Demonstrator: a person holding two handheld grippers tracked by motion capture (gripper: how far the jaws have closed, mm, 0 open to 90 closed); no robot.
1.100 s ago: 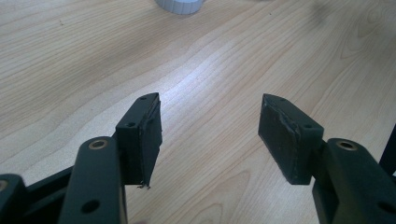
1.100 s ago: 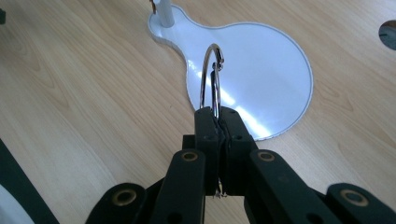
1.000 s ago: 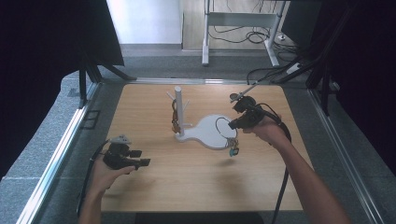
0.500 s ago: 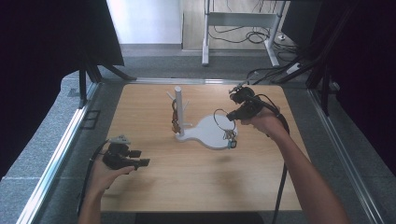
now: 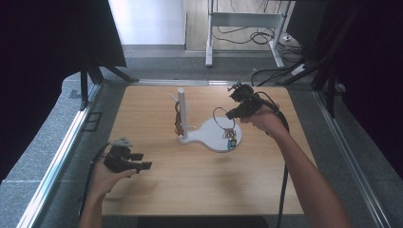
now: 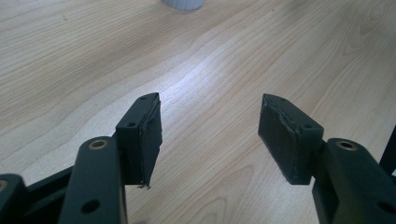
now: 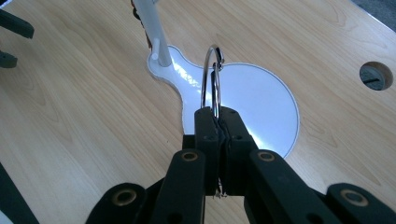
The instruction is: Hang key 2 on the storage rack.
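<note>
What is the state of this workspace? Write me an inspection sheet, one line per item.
Surface: wooden table, round hole near one corner.
Job's things: white peg stand on flat white base; key ring with keys dangling.
Clutter: nothing seen.
Grippers: right gripper shut on key ring, above base; left gripper open, empty.
Cables: black cable along right forearm.
Surroundings: dark curtains, grey floor, desk frame.

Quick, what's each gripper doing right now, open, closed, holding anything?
Left gripper: open, holding nothing, over bare table.
Right gripper: closed on a metal ring, lifted above the white stand base.
</note>
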